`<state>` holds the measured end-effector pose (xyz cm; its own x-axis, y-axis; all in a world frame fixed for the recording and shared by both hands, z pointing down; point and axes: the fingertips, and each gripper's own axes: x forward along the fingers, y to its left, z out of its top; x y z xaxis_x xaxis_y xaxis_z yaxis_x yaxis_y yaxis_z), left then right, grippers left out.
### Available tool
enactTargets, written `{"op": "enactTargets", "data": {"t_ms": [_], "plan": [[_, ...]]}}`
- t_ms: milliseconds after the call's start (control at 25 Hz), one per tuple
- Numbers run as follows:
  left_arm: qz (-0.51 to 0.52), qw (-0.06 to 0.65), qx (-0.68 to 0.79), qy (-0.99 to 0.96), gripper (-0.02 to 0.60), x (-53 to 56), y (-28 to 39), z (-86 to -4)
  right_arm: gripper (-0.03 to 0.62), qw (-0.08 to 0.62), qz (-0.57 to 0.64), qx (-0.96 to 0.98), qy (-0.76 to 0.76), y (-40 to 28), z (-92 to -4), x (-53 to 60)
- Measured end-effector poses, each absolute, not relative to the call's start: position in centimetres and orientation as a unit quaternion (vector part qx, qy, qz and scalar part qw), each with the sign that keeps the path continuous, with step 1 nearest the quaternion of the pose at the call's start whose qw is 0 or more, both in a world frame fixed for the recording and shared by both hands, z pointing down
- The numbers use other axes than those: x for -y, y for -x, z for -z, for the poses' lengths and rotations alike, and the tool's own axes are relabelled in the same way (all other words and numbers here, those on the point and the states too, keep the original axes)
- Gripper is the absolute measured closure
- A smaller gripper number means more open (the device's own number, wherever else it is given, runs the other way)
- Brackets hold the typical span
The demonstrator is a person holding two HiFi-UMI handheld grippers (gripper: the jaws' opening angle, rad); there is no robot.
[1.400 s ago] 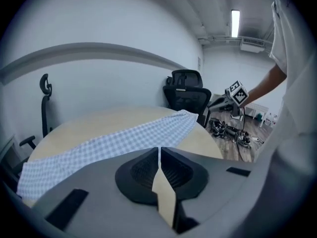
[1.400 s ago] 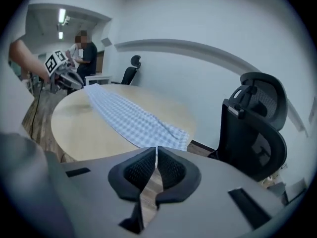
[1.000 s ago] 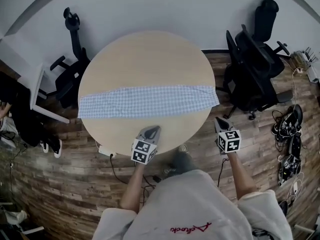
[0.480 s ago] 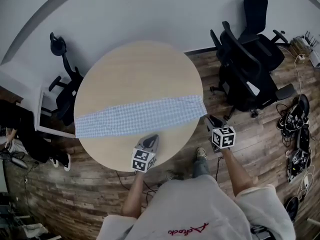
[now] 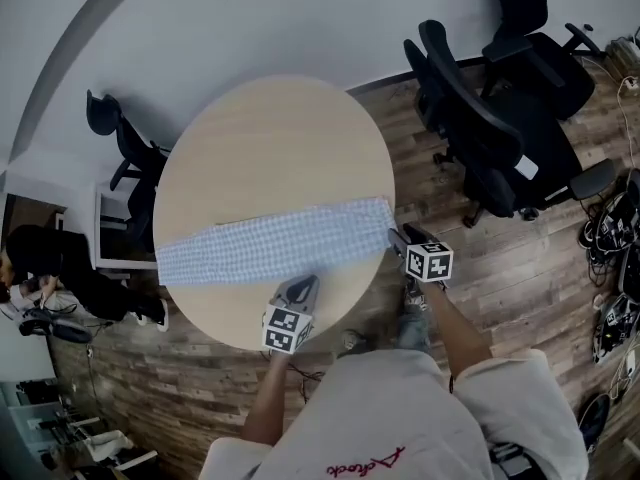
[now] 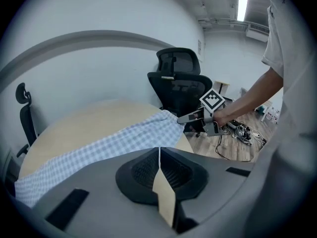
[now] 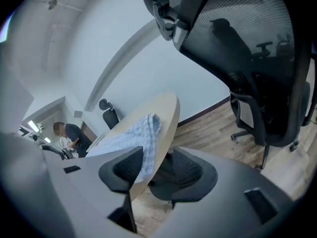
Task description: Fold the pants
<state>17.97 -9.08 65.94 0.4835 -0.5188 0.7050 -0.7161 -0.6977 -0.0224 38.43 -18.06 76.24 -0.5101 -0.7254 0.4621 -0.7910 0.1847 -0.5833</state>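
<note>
The pants (image 5: 280, 243), a long strip of blue checked cloth, lie flat across the round wooden table (image 5: 270, 138). My right gripper (image 5: 398, 238) is at their right end by the table's edge. Its jaws have just been opening and stand open (image 7: 153, 167), with the table's rim (image 7: 166, 118) and the hanging end of the pants (image 7: 143, 152) between them. My left gripper (image 5: 298, 290) hovers over the near edge of the table, just in front of the pants' middle. It is shut (image 6: 159, 152) and holds nothing. From it I see the pants (image 6: 99, 145) and the right gripper (image 6: 195, 118).
Black office chairs (image 5: 500, 138) stand close to the right of the table, one filling the right gripper view (image 7: 247, 58). Another chair (image 5: 120, 158) and a white desk (image 5: 85, 238) are at the left, with a seated person (image 5: 40, 268). Shoes and cables (image 5: 615, 228) lie on the floor at the right.
My right gripper has come in from beside the table to the pants' right end and its jaws have opened. The left gripper stays shut over the near edge.
</note>
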Motion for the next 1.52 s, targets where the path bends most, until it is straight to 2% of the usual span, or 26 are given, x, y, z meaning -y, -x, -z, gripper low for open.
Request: {"op": "enactTargets", "data": {"t_ms": [240, 600, 800, 1160, 1520], "plan": [[-0.383, 0.148, 0.354, -0.84, 0.543, 10.1, -19.9, -67.3, 0.401, 0.032, -0.429, 0.776, -0.462, -36.9, -77.1, 19.2], [-0.395, 0.143, 0.325, -0.848, 0.543, 11.6, -23.3, -68.2, 0.387, 0.141, -0.36, 0.769, -0.509, -35.1, -77.5, 18.6], [-0.398, 0.142, 0.315, -0.85, 0.543, 11.5, -23.8, -68.5, 0.395, 0.134, -0.395, 0.742, -0.525, -35.0, -77.6, 17.3], [-0.397, 0.136, 0.299, -0.857, 0.543, 11.6, -23.2, -68.5, 0.505, 0.098, -0.415, 0.73, -0.535, -35.4, -76.7, 16.0], [-0.382, 0.126, 0.289, -0.869, 0.543, 12.8, -25.8, -67.8, 0.514, 0.03, -0.398, 0.744, -0.536, -40.1, -73.7, 18.4]]}}
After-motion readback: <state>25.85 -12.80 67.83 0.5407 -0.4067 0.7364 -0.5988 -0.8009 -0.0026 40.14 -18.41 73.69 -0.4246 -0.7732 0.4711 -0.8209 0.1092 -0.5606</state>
